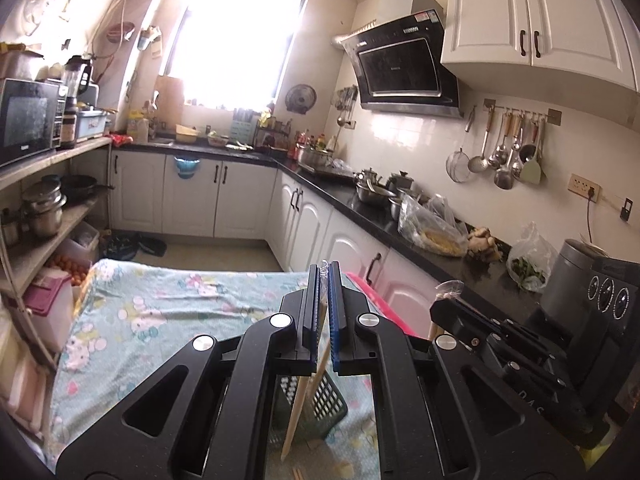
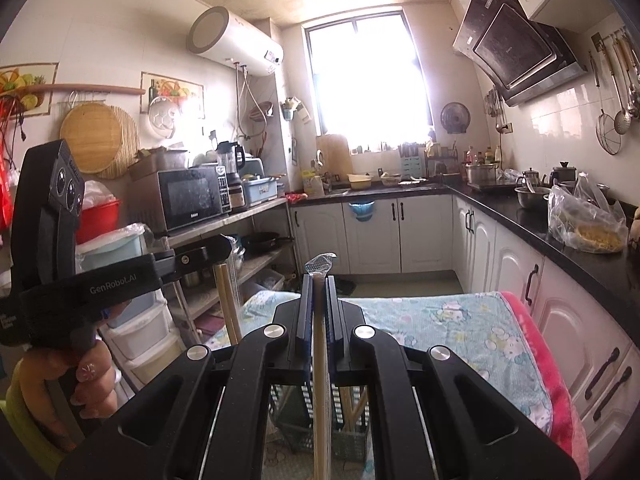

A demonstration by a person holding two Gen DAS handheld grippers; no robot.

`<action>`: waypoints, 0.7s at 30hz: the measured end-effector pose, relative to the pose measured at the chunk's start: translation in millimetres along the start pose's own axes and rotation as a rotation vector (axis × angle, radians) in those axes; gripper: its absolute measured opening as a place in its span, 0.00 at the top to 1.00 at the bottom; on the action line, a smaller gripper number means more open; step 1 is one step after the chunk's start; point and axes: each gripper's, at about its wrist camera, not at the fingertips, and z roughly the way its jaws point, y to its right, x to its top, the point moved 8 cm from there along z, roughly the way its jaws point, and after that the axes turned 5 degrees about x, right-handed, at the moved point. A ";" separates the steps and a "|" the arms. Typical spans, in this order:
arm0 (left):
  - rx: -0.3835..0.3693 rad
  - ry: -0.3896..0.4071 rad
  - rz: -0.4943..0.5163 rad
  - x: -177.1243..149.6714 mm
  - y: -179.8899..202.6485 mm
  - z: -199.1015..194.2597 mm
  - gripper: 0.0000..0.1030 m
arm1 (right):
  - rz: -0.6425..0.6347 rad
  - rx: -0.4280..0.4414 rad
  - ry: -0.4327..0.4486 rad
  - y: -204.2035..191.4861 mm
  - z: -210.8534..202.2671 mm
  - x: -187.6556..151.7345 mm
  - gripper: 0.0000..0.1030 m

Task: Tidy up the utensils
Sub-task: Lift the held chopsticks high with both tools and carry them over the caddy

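Note:
My left gripper [image 1: 324, 270] is shut on a pair of wooden chopsticks [image 1: 298, 404] that hang down below it over a dark green mesh utensil basket [image 1: 320, 400]. My right gripper [image 2: 319, 278] is shut on plastic-wrapped chopsticks [image 2: 319, 400] that also hang straight down above the same basket [image 2: 348, 440], which holds a few more chopsticks [image 2: 354, 404]. The right gripper shows in the left wrist view [image 1: 448, 300], to the right. The left gripper shows in the right wrist view [image 2: 218, 254], to the left, with its chopsticks [image 2: 229, 304] below it.
The basket stands on a table with a light blue floral cloth [image 1: 172, 308] with a pink edge [image 2: 548, 364]. A black counter [image 1: 360, 204] with pots and bags runs along the right. Shelves with a microwave [image 2: 192, 196] stand on the left.

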 end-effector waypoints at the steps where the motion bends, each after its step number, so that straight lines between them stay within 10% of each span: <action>1: 0.006 0.008 0.003 2.9 -0.5 1.7 0.98 | 0.003 0.000 0.005 0.8 1.7 2.0 0.94; 21: 0.083 0.051 -0.004 2.7 -22.8 42.2 0.98 | 0.067 -0.023 0.149 28.6 56.8 17.1 0.94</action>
